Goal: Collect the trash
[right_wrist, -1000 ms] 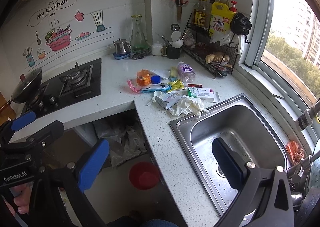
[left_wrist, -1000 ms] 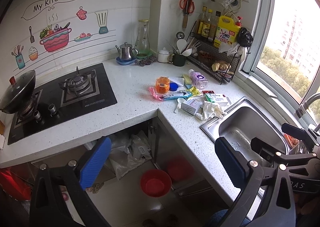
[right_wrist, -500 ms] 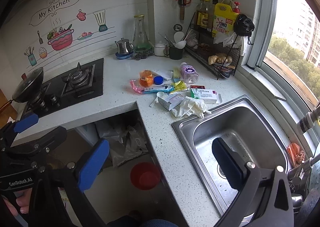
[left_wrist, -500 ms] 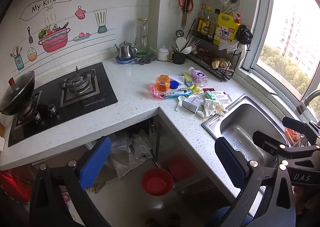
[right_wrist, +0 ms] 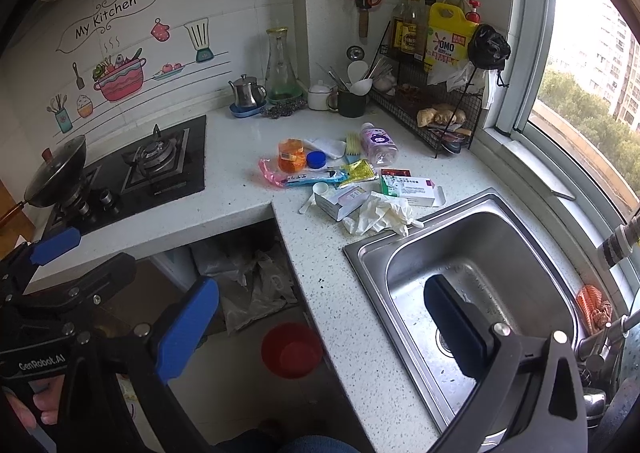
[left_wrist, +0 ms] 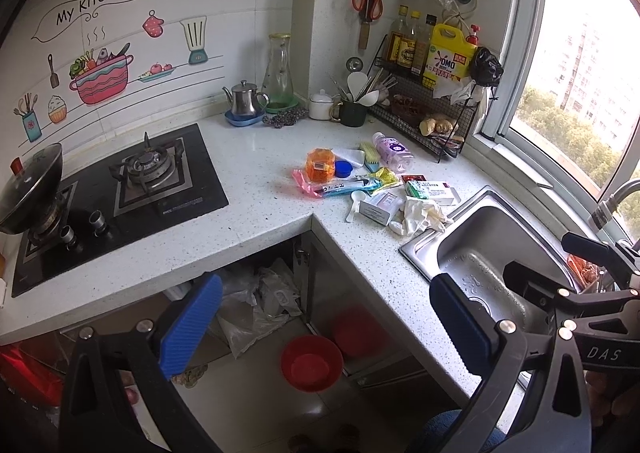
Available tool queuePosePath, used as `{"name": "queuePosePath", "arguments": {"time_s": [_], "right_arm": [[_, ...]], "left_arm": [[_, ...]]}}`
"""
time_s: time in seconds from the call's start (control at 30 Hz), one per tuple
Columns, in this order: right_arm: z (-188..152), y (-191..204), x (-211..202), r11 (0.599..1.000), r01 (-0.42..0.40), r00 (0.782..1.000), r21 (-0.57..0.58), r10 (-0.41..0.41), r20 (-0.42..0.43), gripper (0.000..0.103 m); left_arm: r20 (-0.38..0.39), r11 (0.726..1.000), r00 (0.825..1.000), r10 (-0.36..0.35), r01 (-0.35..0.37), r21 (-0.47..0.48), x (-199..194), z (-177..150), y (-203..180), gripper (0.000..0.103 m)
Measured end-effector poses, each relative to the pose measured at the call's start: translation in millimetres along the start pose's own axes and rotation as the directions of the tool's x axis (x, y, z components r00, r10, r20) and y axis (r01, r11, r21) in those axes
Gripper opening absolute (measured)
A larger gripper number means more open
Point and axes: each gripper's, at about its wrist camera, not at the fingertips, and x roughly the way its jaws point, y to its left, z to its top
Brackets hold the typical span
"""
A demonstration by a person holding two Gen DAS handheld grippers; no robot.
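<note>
We are holding the left gripper spread and empty, a little farther back from the sink than a moment ago, and the right gripper is also hanging spread above the sink's near side. The trash pile is lying just behind the sink, untouched, so collecting is not yet starting.

Over the last second I've drawn both tongs back and a little up: the litter pile, with its crumpled white glove, sits slightly farther away, and more of the sink shows.
</note>
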Motion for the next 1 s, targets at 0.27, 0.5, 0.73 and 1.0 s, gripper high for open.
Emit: {"name": "queuePosePath", "arguments": {"time_s": [0.27,0.5,0.73,1.0], "right_arm": [[4.5,-5.4,6.3,1.0,-0.008,1.0,-0.001,0.008,0.001,0.103],[13.9,-16.5,16.8,1.0,-0.008,1.0,0.018,0.008,0.001,0.103],[35.0,-25.9,46.3,0.998,-0.001,1.0,0.055,0.002,-0.025,0.103],[79.5,-19.0,102.2,0.992,0.042,0.998,0.115,-0.037,-0.046,0.103]], "left_arm": [[-0.003,1.0,1.0,-0.006,0.006,0.005,8.8,8.2,-3.0,0.103],[-0.016,1.0,1.0,-0.003,0.003,0.006,26.3,25.6,3.3,0.103],[-0.024,0.999,1.0,-0.017,0.017,0.028,58.6,60.5,23.3,0.103],[-0.049,0.994,0.996,-0.076,0.08,0.069,131.0,126.8,60.5,0.103]]}}
